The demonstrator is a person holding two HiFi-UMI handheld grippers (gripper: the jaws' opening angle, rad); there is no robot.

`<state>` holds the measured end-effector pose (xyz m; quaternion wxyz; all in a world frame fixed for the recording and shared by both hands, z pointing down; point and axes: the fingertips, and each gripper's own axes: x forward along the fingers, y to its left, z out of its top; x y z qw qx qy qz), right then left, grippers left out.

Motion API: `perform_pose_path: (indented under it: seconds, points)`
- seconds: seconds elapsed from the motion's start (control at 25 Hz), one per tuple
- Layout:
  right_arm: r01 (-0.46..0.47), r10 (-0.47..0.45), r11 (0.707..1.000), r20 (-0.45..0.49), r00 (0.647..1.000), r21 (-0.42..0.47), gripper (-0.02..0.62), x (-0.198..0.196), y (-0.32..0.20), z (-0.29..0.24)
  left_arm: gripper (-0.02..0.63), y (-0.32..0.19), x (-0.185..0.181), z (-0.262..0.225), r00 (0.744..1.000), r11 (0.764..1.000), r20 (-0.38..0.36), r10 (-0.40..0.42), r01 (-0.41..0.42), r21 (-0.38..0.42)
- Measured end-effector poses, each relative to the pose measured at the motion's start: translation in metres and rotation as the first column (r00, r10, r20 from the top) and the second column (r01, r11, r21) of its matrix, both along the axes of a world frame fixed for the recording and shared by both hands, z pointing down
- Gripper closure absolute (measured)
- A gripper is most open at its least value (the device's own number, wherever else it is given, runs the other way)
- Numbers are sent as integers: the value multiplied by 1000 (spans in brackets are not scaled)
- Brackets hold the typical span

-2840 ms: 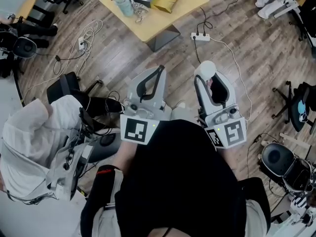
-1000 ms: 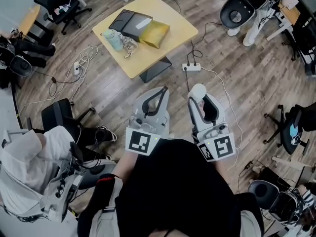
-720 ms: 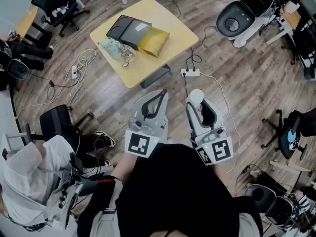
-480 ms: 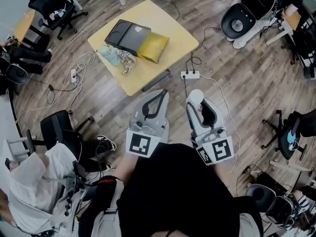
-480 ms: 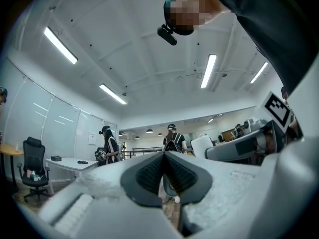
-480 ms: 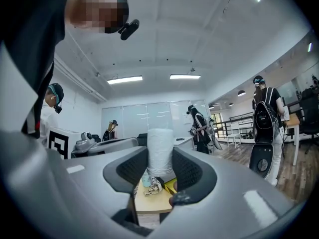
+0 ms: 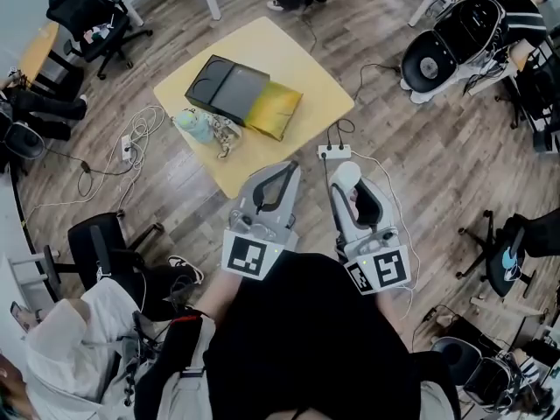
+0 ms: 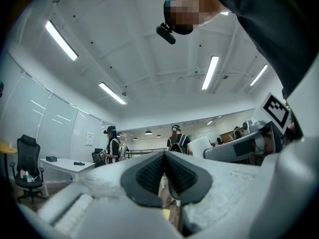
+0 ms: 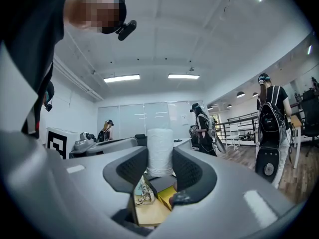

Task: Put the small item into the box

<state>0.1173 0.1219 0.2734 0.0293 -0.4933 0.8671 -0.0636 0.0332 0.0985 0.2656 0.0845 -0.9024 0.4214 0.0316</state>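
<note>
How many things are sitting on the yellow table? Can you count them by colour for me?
black box: 1
yellow pouch: 1
blue-green thing: 1
pale trinket: 1
Total: 4

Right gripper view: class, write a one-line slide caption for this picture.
Right gripper holds a white roll, with the yellow table and dark box ahead.
</note>
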Motion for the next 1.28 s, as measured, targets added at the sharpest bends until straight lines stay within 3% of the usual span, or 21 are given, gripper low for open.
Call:
perform_pose_path:
  seconds: [0.36,0.76,1.28]
  points:
    - [-21,21,1000,-5,1000,17,433,-12,-57,1,604,-57,-6,-1,999,999,20,39,-39,31]
    - [16,-16,1000,-25,1000,1,433,-35,-91,10,604,-89,-27,5,1000,1000,6,5,-5,28]
    - [157,-156,988,-27,987,4,433,-52,-147,14,604,-125,-51,12,990,990,17,-143,142,16]
